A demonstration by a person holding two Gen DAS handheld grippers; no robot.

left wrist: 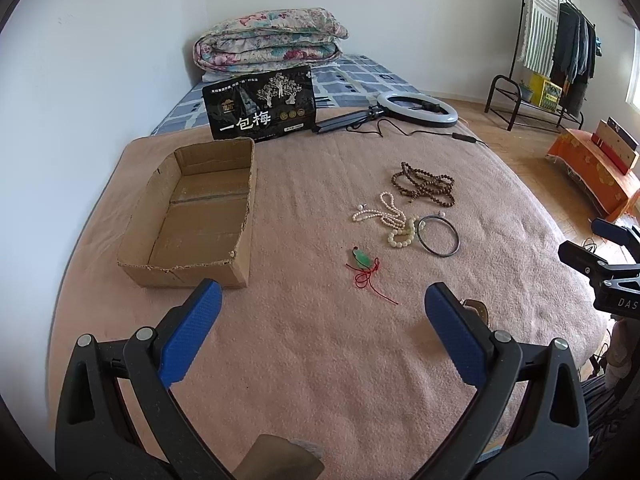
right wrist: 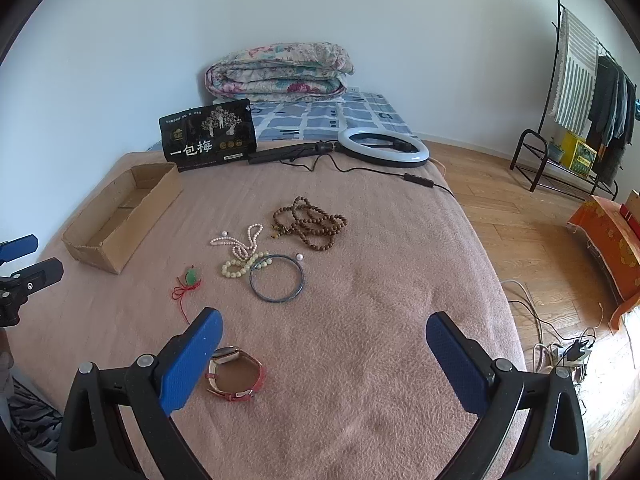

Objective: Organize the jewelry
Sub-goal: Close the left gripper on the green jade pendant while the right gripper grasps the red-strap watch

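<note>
On the pink blanket (right wrist: 360,280), both grippers, left (left wrist: 322,300) and right (right wrist: 324,328), hang spread and empty; we pinch the nearest red-strap watch (right wrist: 236,376) by its band, then carry it to the cardboard box (left wrist: 244,208).

L gripper (left wrist: 322,300) wide open, blue pads (left wrist: 192,332) well apart, nothing btwn them; pointing fwd, tilted down a bit. R gripper (right wrist: 324,328) same: jaws spread wide, blue pads (right wrist: 456,364) apart, holding nothing, also angled fwd & slightly down. Each shows at the edge of the other's cam: R one at far right of the left wrist view, L one at far left of the right wrist view, so side by side, apart.
</note>
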